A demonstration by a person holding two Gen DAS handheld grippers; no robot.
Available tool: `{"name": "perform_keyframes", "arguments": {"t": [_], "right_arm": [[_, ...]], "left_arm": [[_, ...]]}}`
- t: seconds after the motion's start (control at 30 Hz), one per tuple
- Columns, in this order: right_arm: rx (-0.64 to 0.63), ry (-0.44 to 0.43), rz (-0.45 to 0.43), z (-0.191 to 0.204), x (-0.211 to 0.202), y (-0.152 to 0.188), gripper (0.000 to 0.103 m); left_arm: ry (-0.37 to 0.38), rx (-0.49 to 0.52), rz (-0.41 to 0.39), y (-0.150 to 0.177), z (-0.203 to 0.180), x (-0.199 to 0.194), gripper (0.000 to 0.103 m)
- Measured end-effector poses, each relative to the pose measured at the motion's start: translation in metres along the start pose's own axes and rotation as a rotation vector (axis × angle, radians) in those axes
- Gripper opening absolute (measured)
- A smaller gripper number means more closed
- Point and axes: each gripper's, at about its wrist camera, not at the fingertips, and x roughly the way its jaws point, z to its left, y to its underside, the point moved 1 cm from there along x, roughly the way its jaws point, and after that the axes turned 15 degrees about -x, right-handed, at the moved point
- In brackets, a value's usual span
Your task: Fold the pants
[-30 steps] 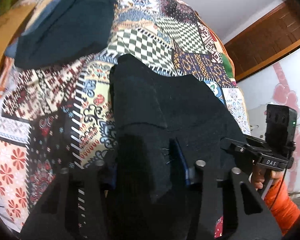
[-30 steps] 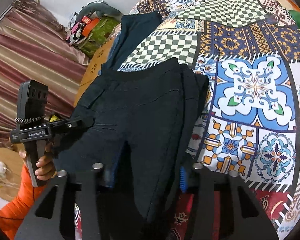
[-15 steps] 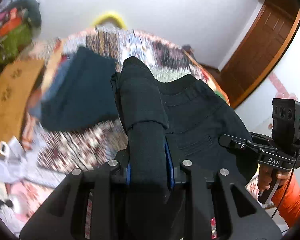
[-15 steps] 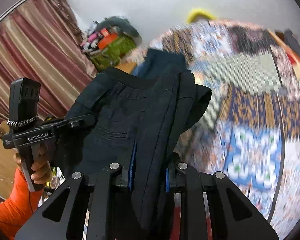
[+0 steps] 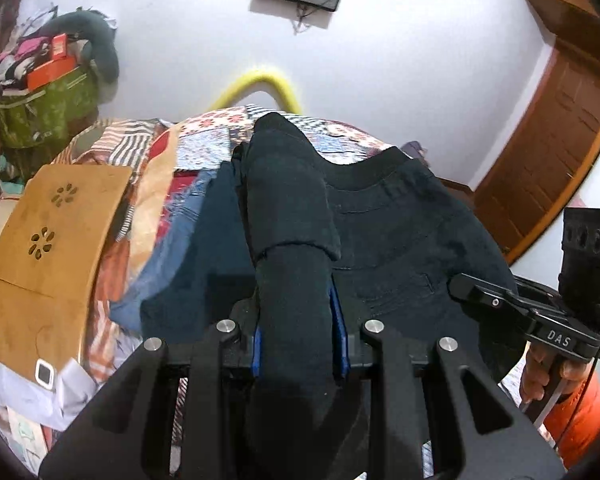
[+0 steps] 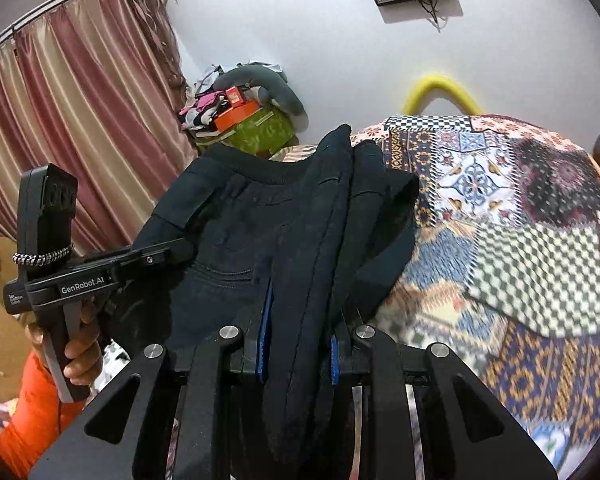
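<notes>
**Pants lifted clear of the bed, ready for the fold**

My left gripper [image 5: 298,332] is clamped on a thick bunch of the black pants [image 5: 400,232], the cloth squeezed between its blue pads. My right gripper [image 6: 298,344] pinches another bunch of the same garment along a seam. Both sets of jaws have just been closing, with fabric between them. The pants hang between the two grippers, raised above the patchwork bed [image 6: 520,240], waistband at the far edge. Beyond the pants, a dark folded garment [image 5: 204,248] lies on the bed's left side.

I judge this the lift-and-carry stage of a fold. Next I must keep both grips firm, hold the cloth taut and level, then bring the held end over toward the waistband and lay it down squarely.
</notes>
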Motion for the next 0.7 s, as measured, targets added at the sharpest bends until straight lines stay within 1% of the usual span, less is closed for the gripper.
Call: {"name": "perform_keyframes", "arguments": {"t": [0.17,0.33,0.4,0.43,0.53,0.6,0.63,0.7], "right_arm": [[0.042,-0.018,0.041,-0.013,0.056,-0.005,0.02],[0.055,-0.006,0.103,-0.03,0.112,0.001,0.02],[0.07,0.005,0.137,-0.039,0.133,0.006,0.02],[0.075,0.013,0.158,-0.042,0.143,0.011,0.02],[0.066,0.042,0.239,-0.046,0.169,0.024,0.023],[0.042,0.068,0.272,-0.045,0.176,0.034,0.026],[0.036,0.08,0.27,-0.045,0.173,0.036,0.031],[0.037,0.081,0.264,-0.044,0.163,0.043,0.035]], "left_arm": [[-0.044,-0.04,-0.003,-0.02,0.035,0.048,0.027],[-0.105,-0.042,0.011,-0.022,0.067,0.108,0.027],[-0.144,-0.039,0.043,-0.016,0.08,0.137,0.027],[-0.168,-0.037,0.073,-0.012,0.087,0.153,0.028],[-0.239,-0.043,0.153,0.003,0.102,0.185,0.034],[-0.232,-0.051,0.139,0.009,0.104,0.183,0.042],[-0.23,-0.065,0.133,0.011,0.105,0.177,0.042],[-0.25,-0.084,0.14,0.013,0.105,0.169,0.048]]}}
